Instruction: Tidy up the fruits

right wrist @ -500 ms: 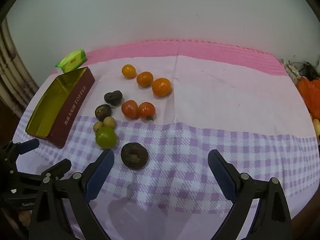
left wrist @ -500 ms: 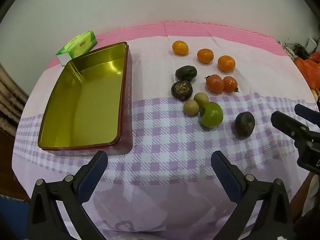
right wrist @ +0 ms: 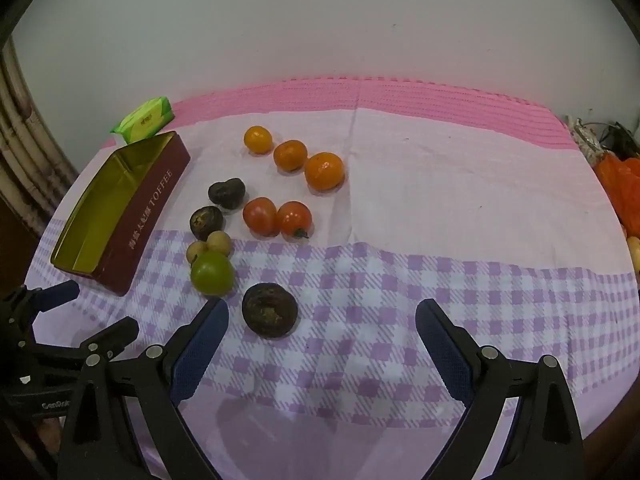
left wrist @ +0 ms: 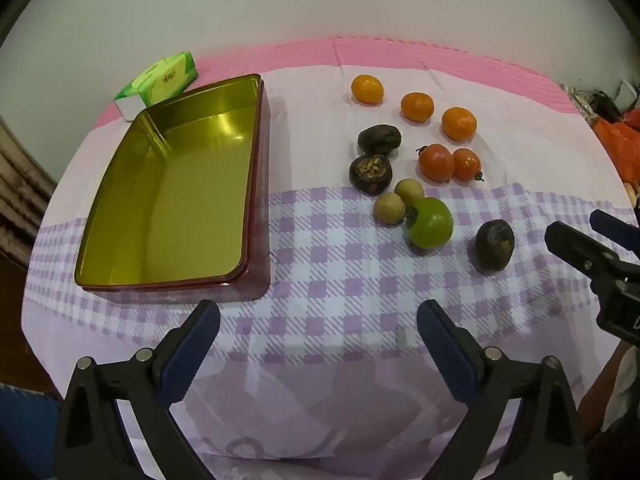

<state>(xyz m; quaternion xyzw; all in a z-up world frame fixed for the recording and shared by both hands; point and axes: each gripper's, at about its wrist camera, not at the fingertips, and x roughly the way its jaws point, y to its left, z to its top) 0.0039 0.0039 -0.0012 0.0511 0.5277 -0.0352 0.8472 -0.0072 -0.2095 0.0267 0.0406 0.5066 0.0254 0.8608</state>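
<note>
Left tool [left wrist: 318, 330]: held over the near edge of the surface, tilted downward, jaws spread wide with only cloth between them; the tin lies just beyond its left finger.
Right tool [right wrist: 322, 330]: also gaping and holding nothing, tilted downward; the nearest dark fruit [right wrist: 269, 310] lies just inside its left finger, untouched.
Tin [left wrist: 120, 216]: open red box with a gold inside and no fruit in it, on the left part of the surface [left wrist: 328, 292]; every fruit lies to its right.
Oranges: three in a slanting row, farthest from the tools, the first [left wrist: 367, 89] nearest the tin, then the second [left wrist: 417, 106] and third [left wrist: 459, 123].
Tomatoes: two red ones [left wrist: 436, 162] touching, nearer than the oranges.
Dark fruits: two more [left wrist: 379, 139] between tin and tomatoes, one behind the other.
Green fruit [left wrist: 431, 222]: right of the tin, touching two small tan fruits [left wrist: 389, 208].
Green packet [left wrist: 160, 80]: just behind the tin's far corner.
Cloth: purple check near, plain pink farther back.
</note>
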